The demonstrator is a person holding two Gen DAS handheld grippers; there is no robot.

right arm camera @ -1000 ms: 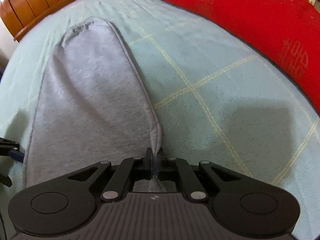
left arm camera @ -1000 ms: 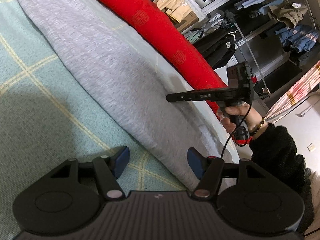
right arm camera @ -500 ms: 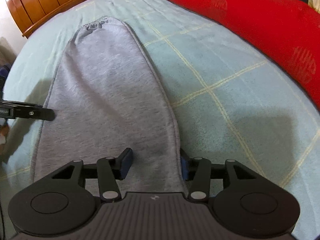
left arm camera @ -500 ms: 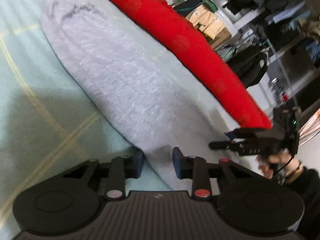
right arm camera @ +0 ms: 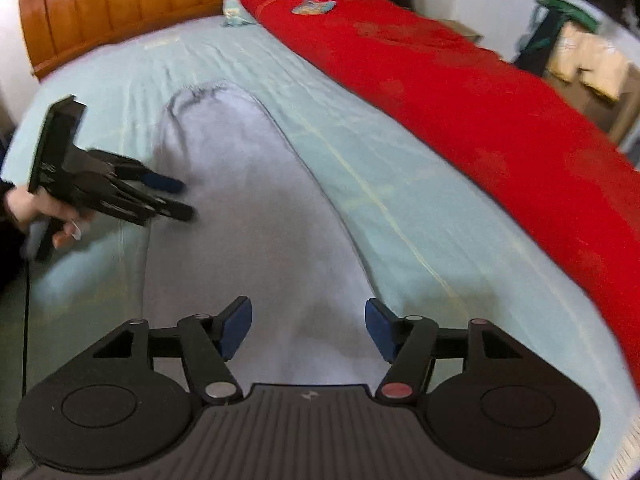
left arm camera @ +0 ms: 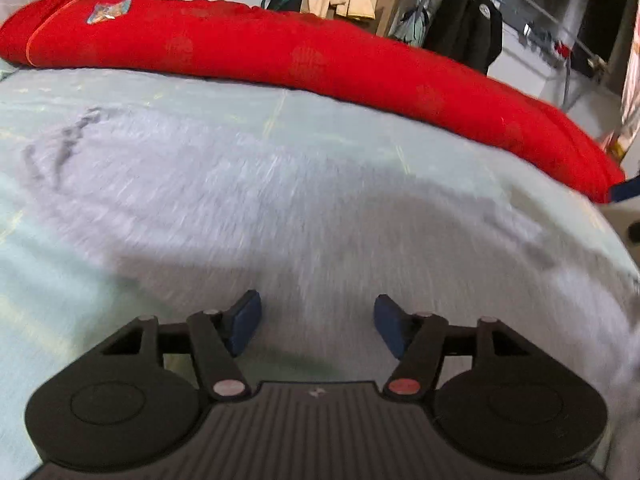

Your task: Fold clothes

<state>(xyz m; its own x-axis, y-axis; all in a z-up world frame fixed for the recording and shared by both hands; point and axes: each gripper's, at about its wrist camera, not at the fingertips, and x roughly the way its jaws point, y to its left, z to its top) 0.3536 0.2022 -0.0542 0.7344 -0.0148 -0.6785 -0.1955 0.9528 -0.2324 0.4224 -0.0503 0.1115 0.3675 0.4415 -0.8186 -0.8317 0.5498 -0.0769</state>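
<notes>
Grey sweatpants [right arm camera: 256,216] flat on bed [right arm camera: 400,200], long axis running from my right fingers [right arm camera: 308,328] toward headboard. Right fingers opening, nothing between. Left fingers [left arm camera: 316,326] opening, empty, nearer mid-length edge

Low in the frame the right gripper [right arm camera: 308,326] is opening with nothing between its pads above grey trousers [right arm camera: 248,216] on a pale green sheet [right arm camera: 360,168], left gripper [right arm camera: 176,196] at mid-left.
</notes>
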